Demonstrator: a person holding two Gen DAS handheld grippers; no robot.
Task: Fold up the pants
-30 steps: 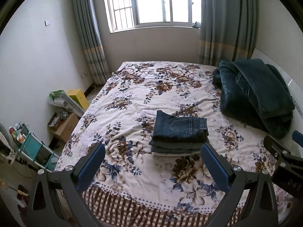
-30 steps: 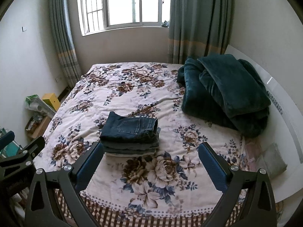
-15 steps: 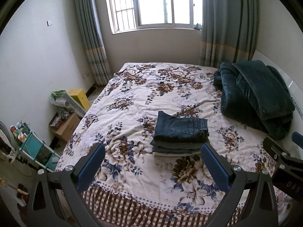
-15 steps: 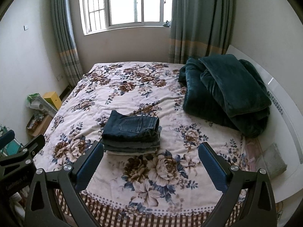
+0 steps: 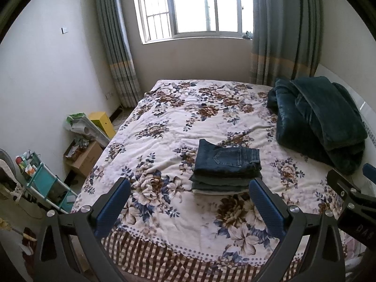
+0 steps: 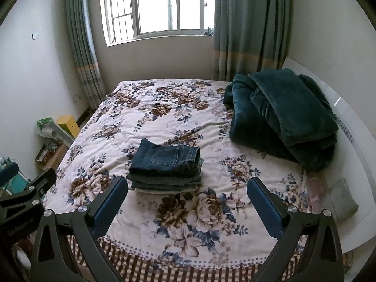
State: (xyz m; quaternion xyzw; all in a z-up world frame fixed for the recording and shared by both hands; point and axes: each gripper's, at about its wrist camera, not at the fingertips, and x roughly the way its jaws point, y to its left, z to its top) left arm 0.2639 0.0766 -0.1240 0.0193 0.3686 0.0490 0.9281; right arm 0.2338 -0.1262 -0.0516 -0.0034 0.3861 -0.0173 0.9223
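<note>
On floral bed (image 5: 164, 122), folded pants (image 5: 226, 159) topping stack, left gripper (image 5: 190, 202) and right gripper (image 6: 186, 199) both spread wide, empty, gripper lettering too blurred to read

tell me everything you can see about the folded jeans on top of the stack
The folded jeans are dark blue denim, folded into a compact rectangle with a back pocket and lighter stitching facing up. They lie flat as the top layer of a small stack of folded garments near the middle of the floral bedspread. Only the greyer garment beneath touches them. Both the left hand-held gripper and the right hand-held gripper are open and clear of them.
</note>
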